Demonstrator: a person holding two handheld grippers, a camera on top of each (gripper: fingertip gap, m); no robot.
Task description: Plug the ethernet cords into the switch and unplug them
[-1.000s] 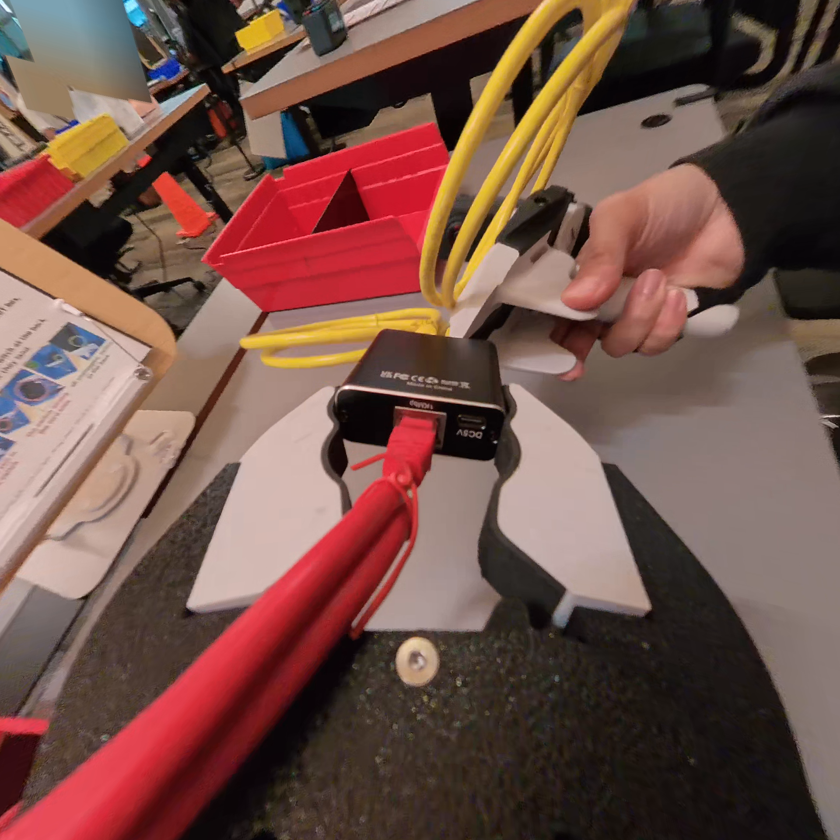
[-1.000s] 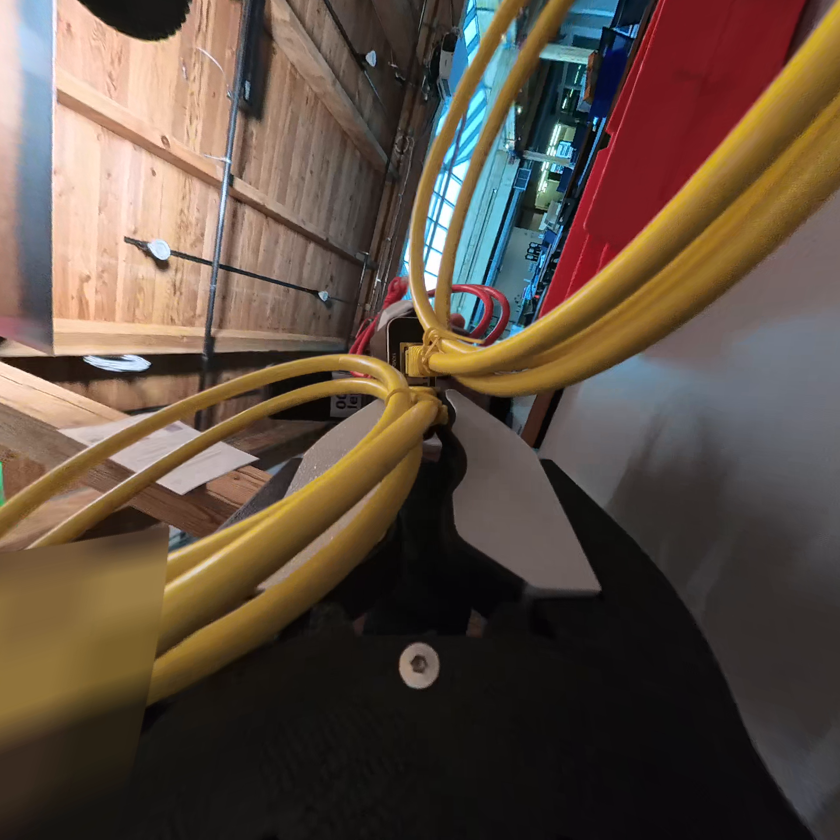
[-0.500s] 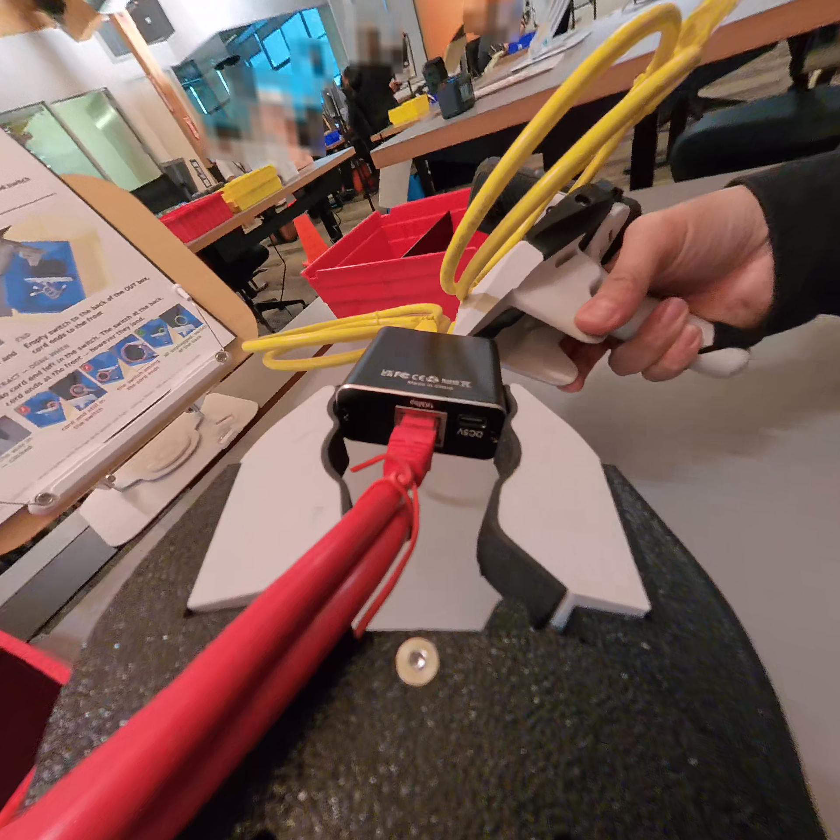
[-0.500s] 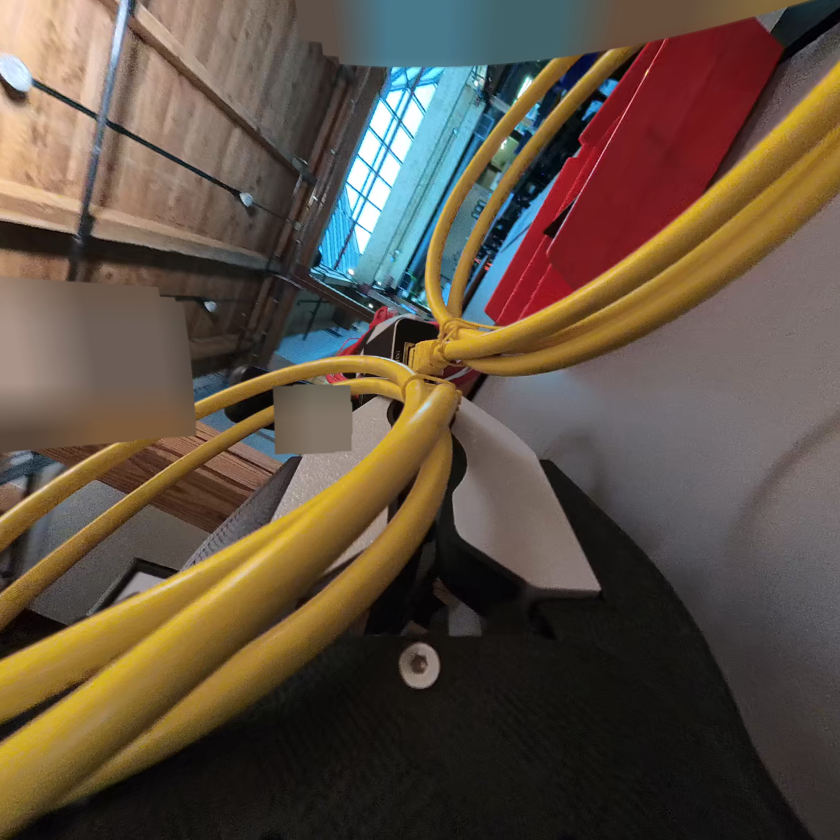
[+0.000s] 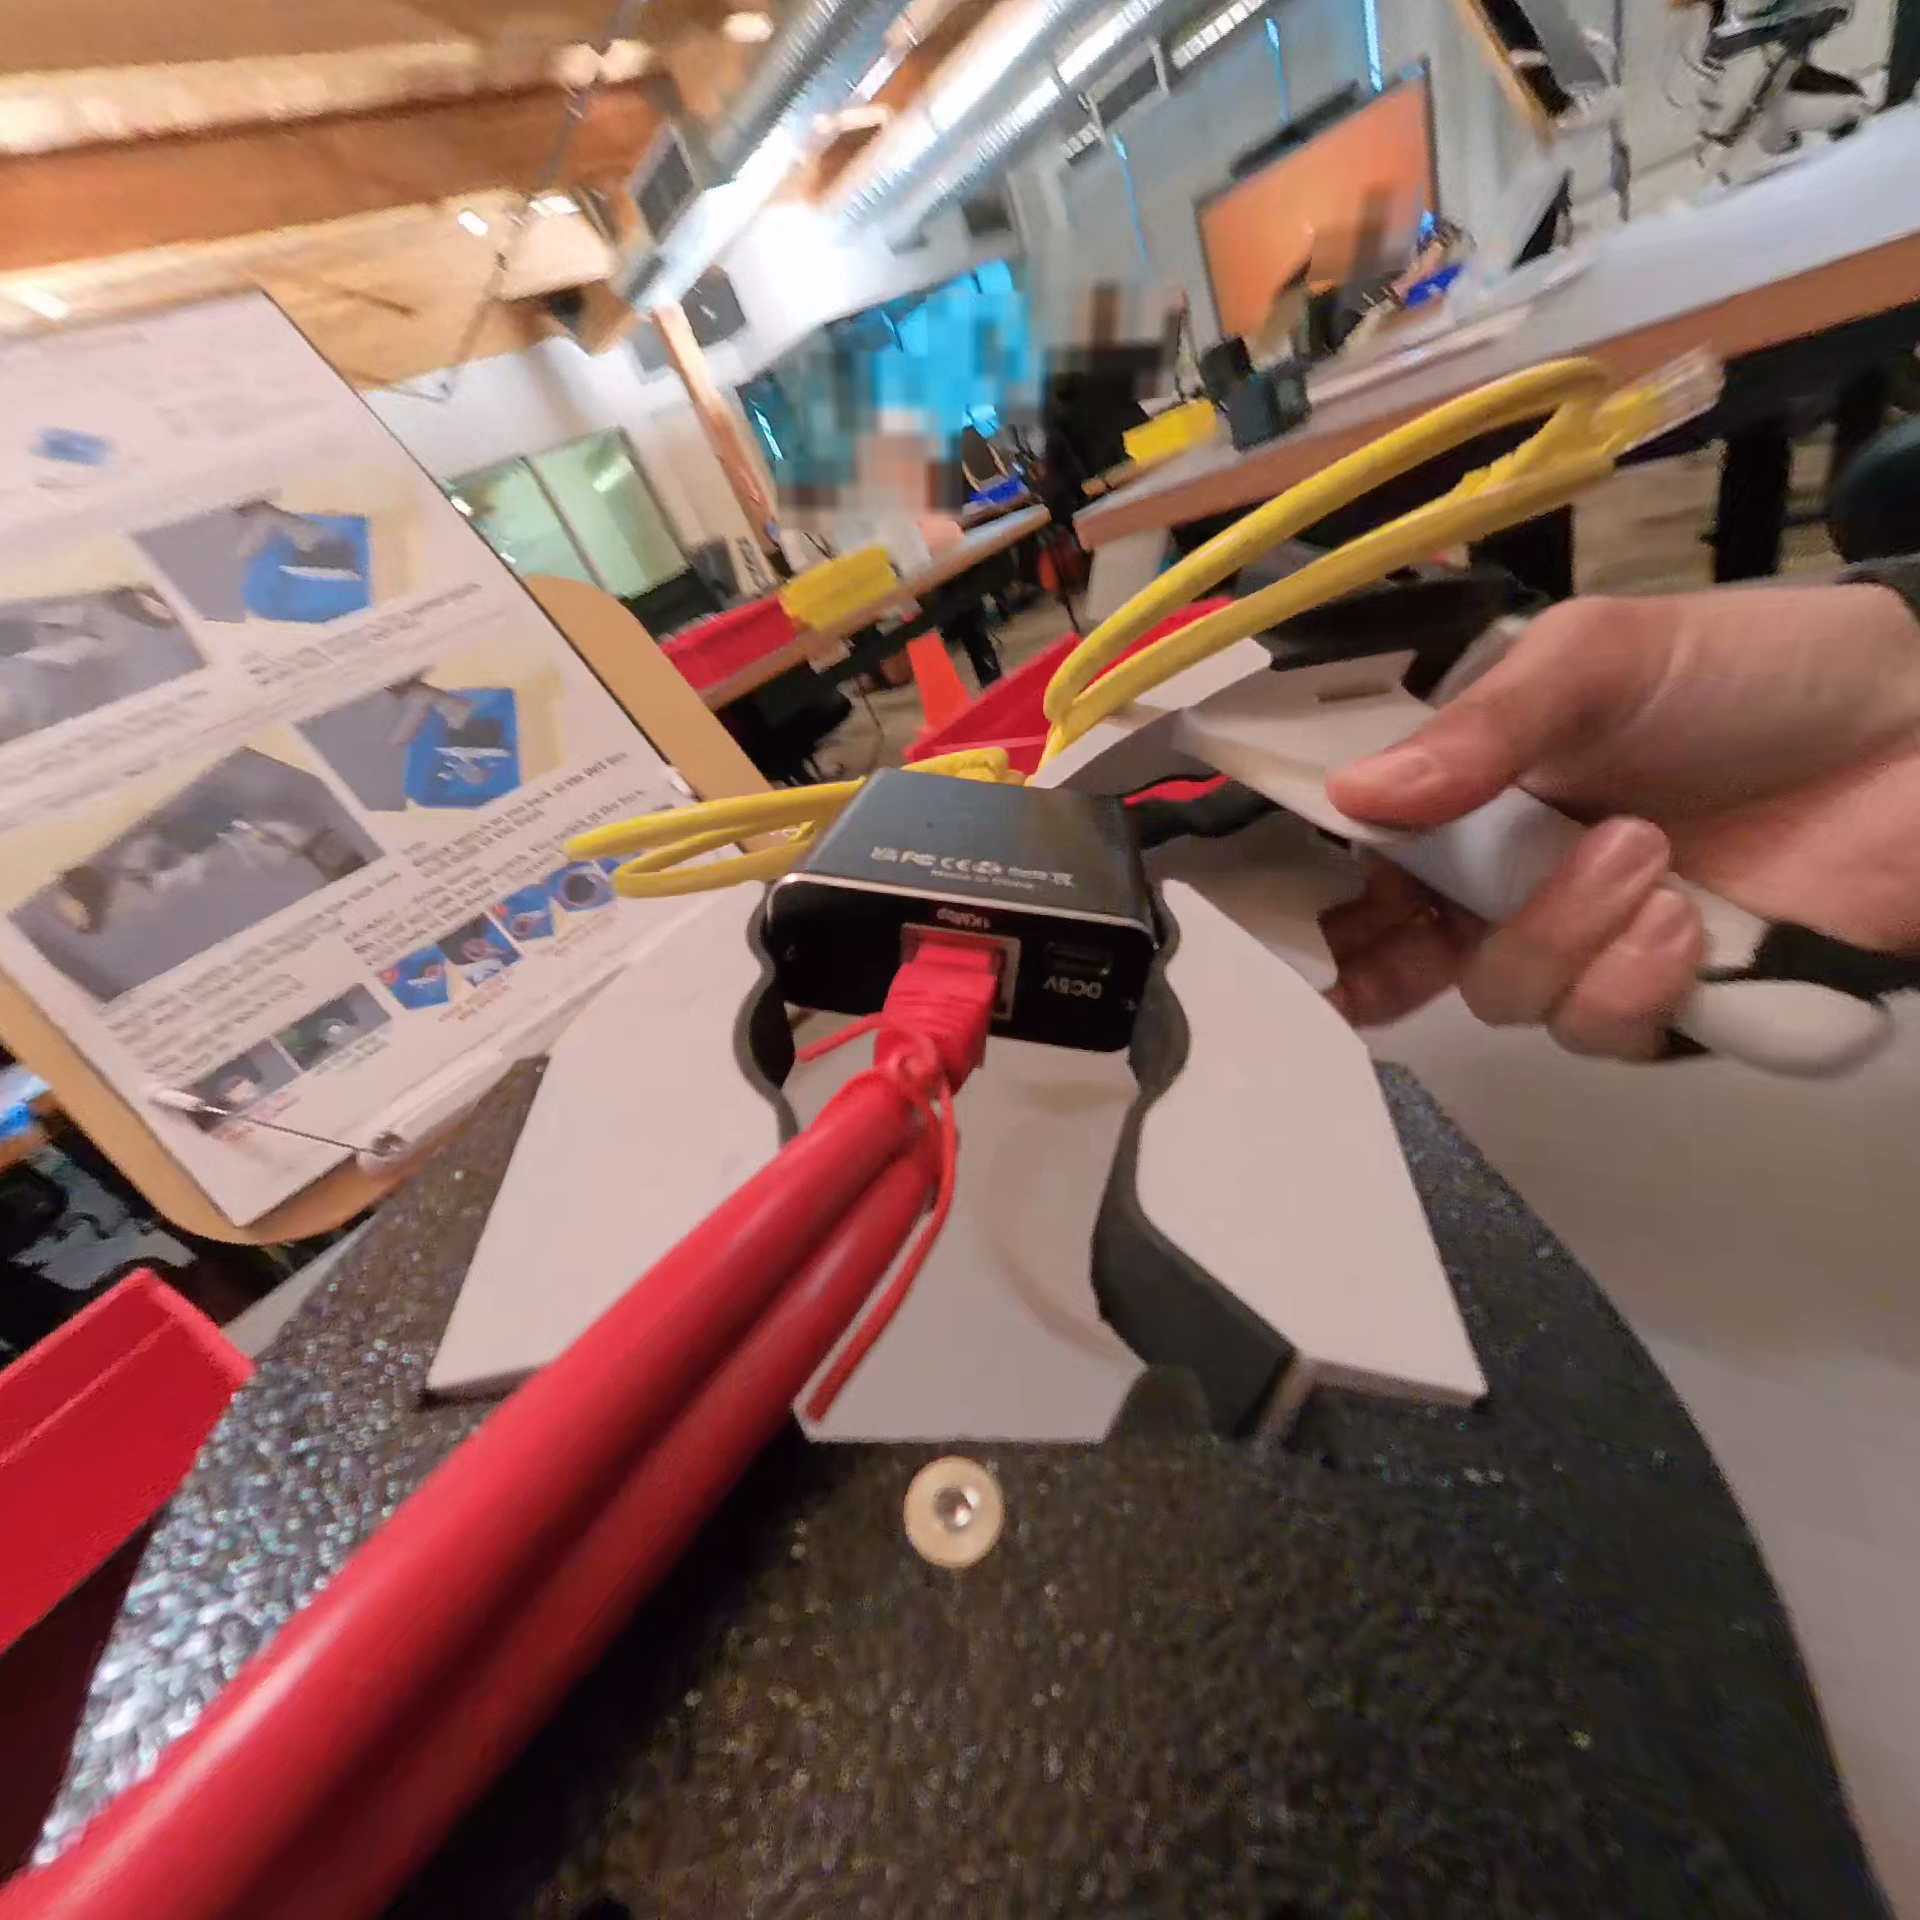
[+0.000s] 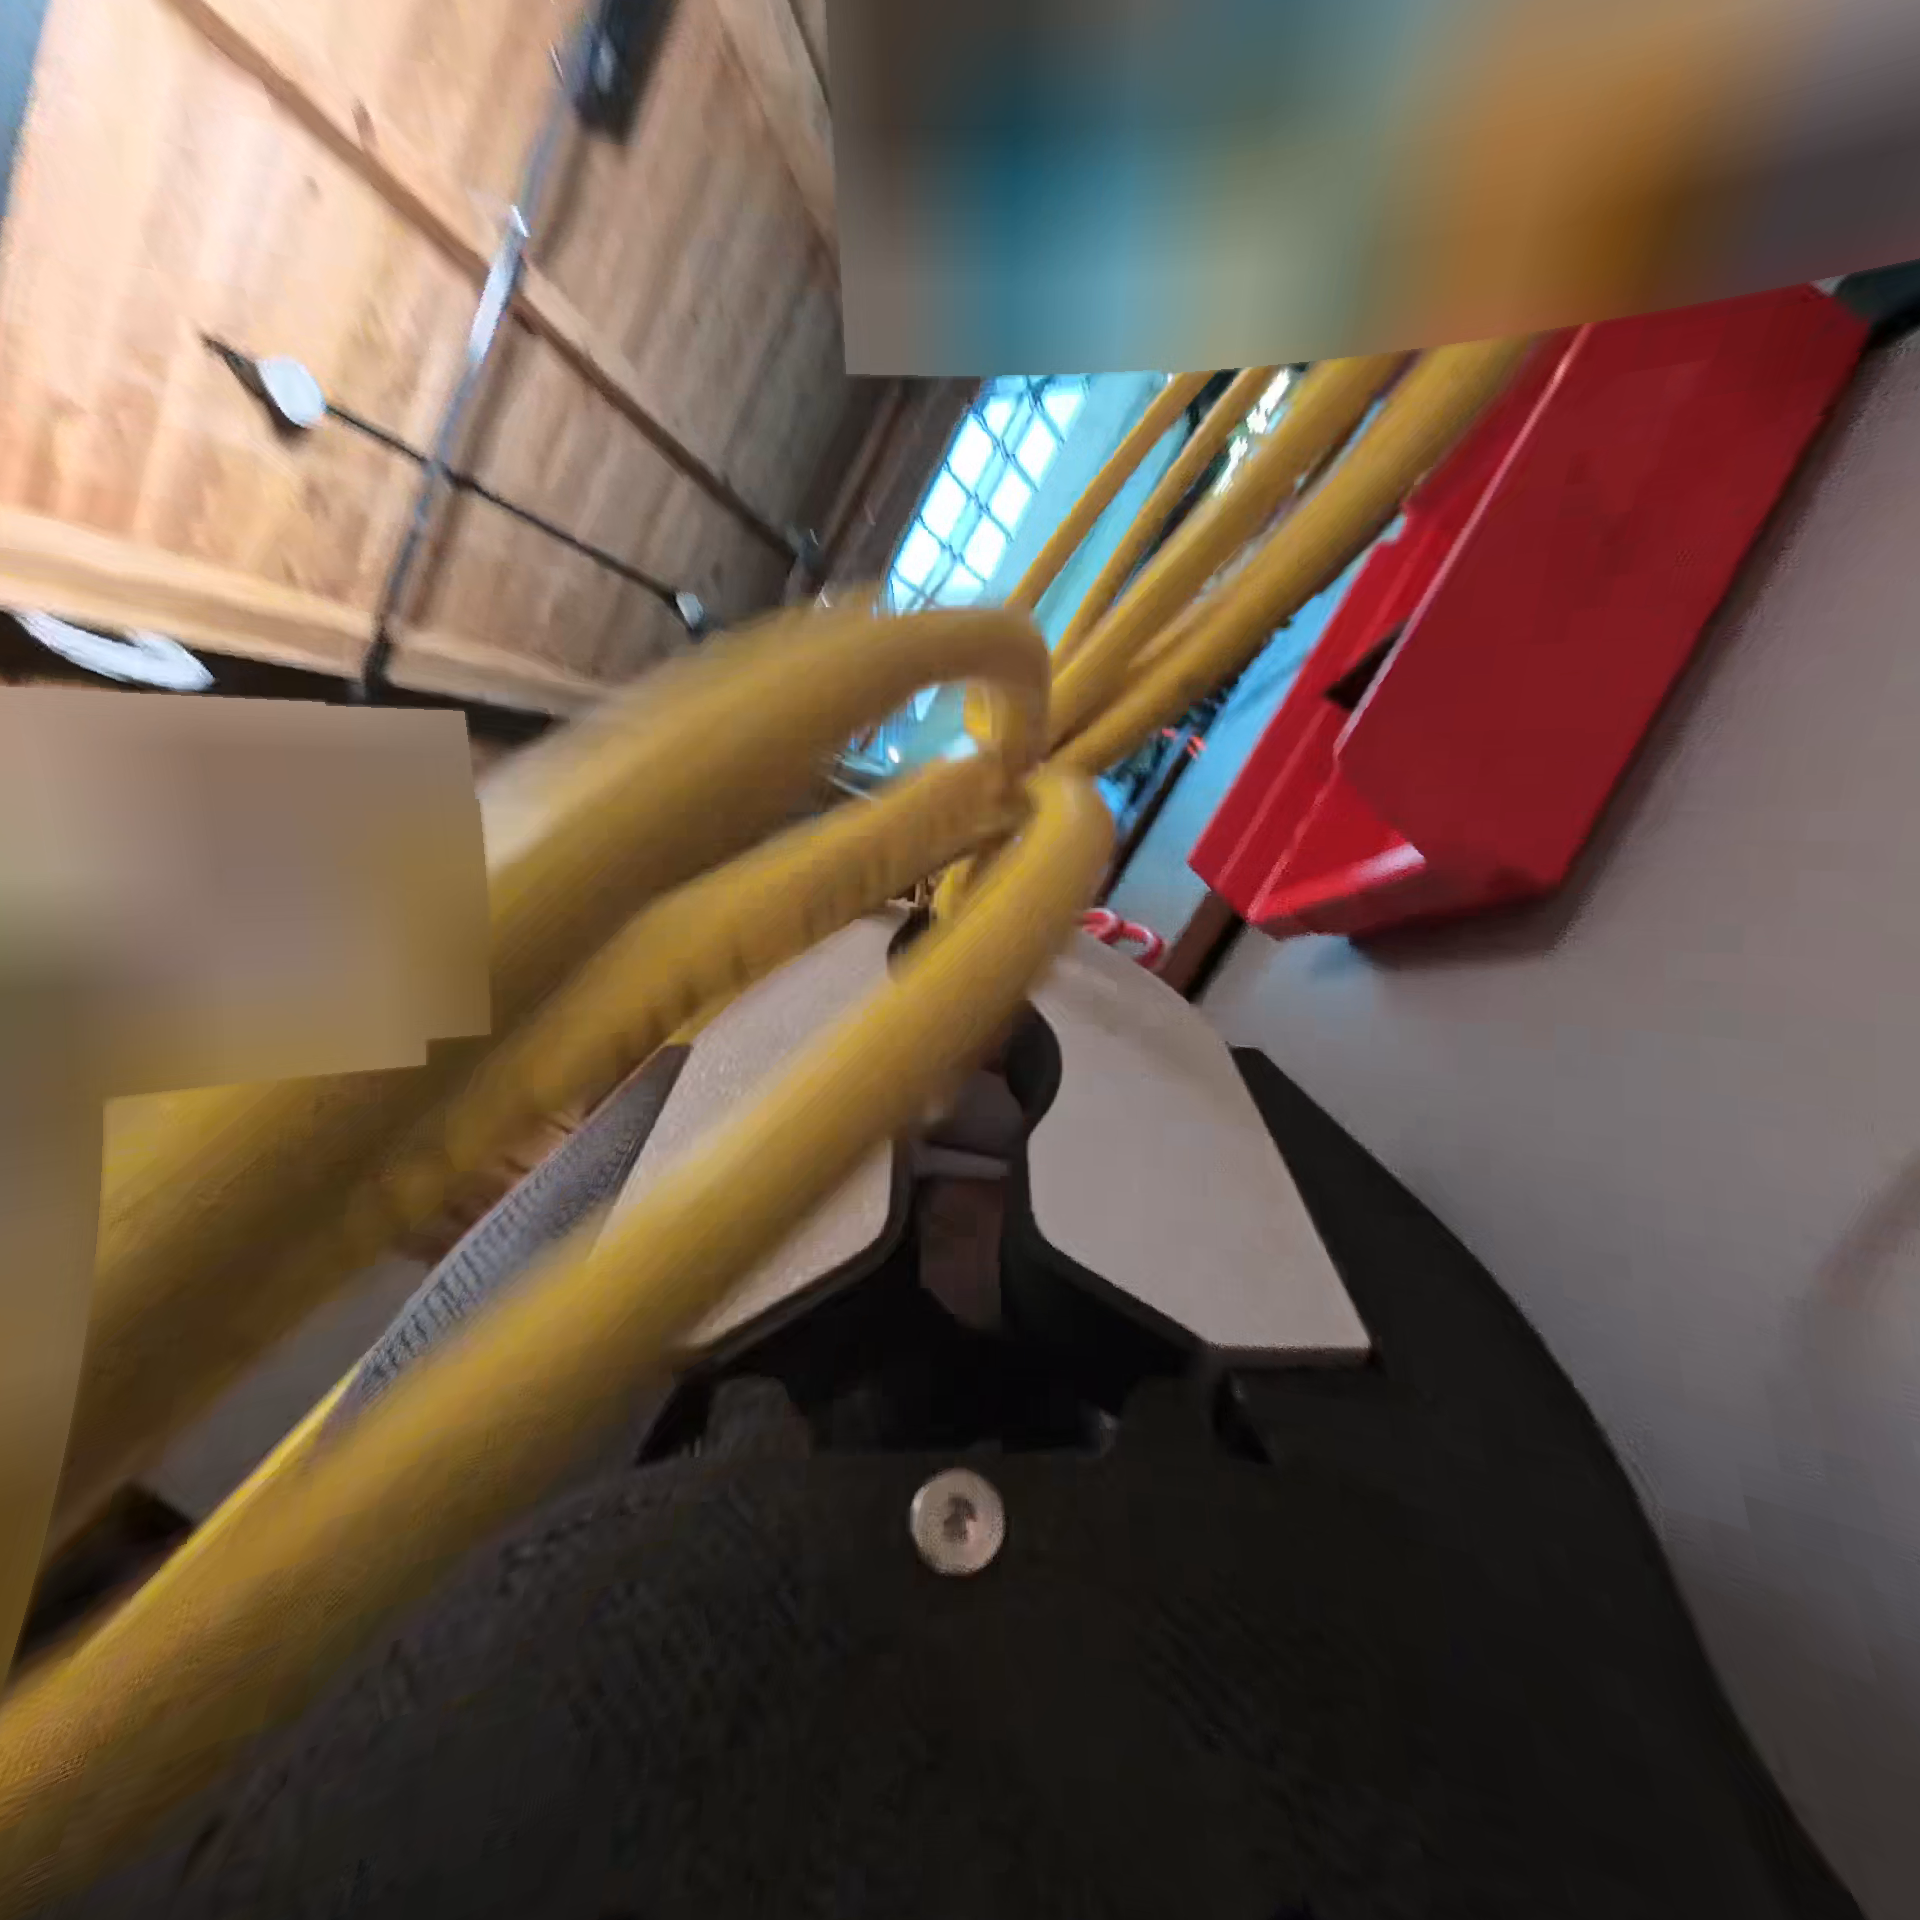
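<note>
The left gripper (image 5: 961,997) clamps the small black metal switch box (image 5: 961,894) by its sides, above the grey tabletop (image 5: 1714,1299). A red ethernet cord (image 5: 582,1455) sits plugged into its front port. The right gripper (image 6: 997,966), fingers nearly together, pinches the bundled yellow ethernet cord (image 6: 727,1174) just behind the switch. A red plastic bin (image 6: 1538,665) stands beyond.
</note>
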